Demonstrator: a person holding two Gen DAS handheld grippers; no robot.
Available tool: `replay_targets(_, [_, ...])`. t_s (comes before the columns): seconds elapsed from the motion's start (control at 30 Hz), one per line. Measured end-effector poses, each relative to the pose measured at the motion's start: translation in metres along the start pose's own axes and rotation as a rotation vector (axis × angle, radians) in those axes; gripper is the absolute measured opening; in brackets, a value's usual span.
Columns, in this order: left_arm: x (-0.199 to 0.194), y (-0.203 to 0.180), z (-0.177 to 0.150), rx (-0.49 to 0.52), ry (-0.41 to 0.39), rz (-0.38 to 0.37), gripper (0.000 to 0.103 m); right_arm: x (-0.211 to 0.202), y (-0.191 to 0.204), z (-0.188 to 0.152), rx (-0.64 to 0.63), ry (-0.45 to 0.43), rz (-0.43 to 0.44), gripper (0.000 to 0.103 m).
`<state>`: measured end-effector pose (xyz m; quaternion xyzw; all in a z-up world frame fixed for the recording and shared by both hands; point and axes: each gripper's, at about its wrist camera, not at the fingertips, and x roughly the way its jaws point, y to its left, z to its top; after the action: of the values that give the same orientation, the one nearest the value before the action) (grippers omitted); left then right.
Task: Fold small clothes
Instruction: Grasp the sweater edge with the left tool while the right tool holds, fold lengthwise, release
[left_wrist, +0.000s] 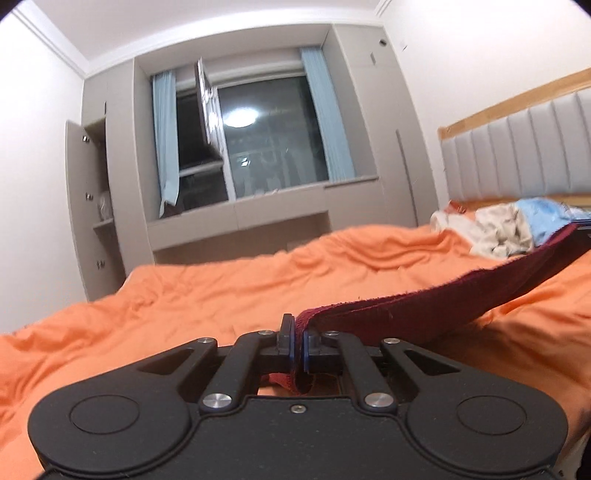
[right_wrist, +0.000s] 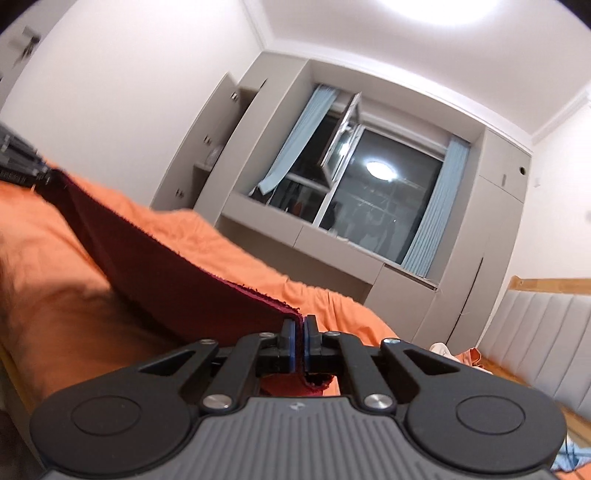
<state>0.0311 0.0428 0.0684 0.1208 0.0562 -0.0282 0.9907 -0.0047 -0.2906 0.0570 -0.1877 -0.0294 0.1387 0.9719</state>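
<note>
Above the orange bedspread, a dark red cloth hangs stretched between the left gripper and the right gripper, each with its jaws pinching a corner. If either thin grip slips, I'd expect that end to drop and crumple. It looks like fuzzy, frayed-edged terry, sagging towards the bedspread.

Ahead of the left gripper the orange bedspread lies open and unobstructed. To its right, the raised maroon cloth bars the way, with a pile of clothes beyond, near the padded headboard.
</note>
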Motion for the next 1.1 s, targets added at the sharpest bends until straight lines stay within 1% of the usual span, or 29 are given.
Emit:
replay_targets(0.13, [-0.04, -0.008, 0.019, 0.024, -0.038, -0.015, 0.003, -0.038, -0.015, 0.014, 0.06, -0.044, 0.044, 0.004])
replay_targets(0.2, [-0.061, -0.012, 0.028, 0.022, -0.043, -0.023, 0.003, -0.045, -0.021, 0.017, 0.067, -0.028, 0.052, 0.004])
replay_targets(0.3, [-0.08, -0.014, 0.036, -0.009, -0.022, -0.051, 0.003, -0.041, -0.026, 0.016, 0.072, -0.013, 0.054, 0.004])
replay_targets(0.37, [-0.083, -0.014, 0.037, -0.033, -0.005, -0.07, 0.003, -0.032, -0.028, 0.016, 0.078, -0.005, 0.054, 0.005])
replay_targets(0.47, [-0.078, -0.015, 0.038, -0.032, -0.015, -0.075, 0.004, -0.02, -0.03, 0.018, 0.078, -0.01, 0.057, 0.005])
replay_targets(0.57, [-0.065, -0.014, 0.042, -0.04, -0.02, -0.08, 0.004, 0.001, -0.034, 0.02, 0.068, -0.012, 0.043, 0.005])
replay_targets(0.7, [-0.038, -0.01, 0.051, -0.036, -0.048, -0.069, 0.004, 0.043, -0.043, 0.023, 0.064, -0.015, 0.021, 0.005])
replay_targets(0.83, [0.004, -0.005, 0.064, -0.036, -0.067, -0.058, 0.004, 0.097, -0.053, 0.023, 0.047, -0.011, -0.003, 0.005])
replay_targets(0.93, [0.04, 0.0, 0.072, -0.041, -0.068, -0.047, 0.004, 0.142, -0.058, 0.021, 0.045, 0.013, -0.001, 0.005])
replay_targets(1.1, [0.107, 0.006, 0.078, -0.046, -0.021, -0.024, 0.004, 0.223, -0.057, 0.006, 0.033, 0.083, 0.015, 0.005])
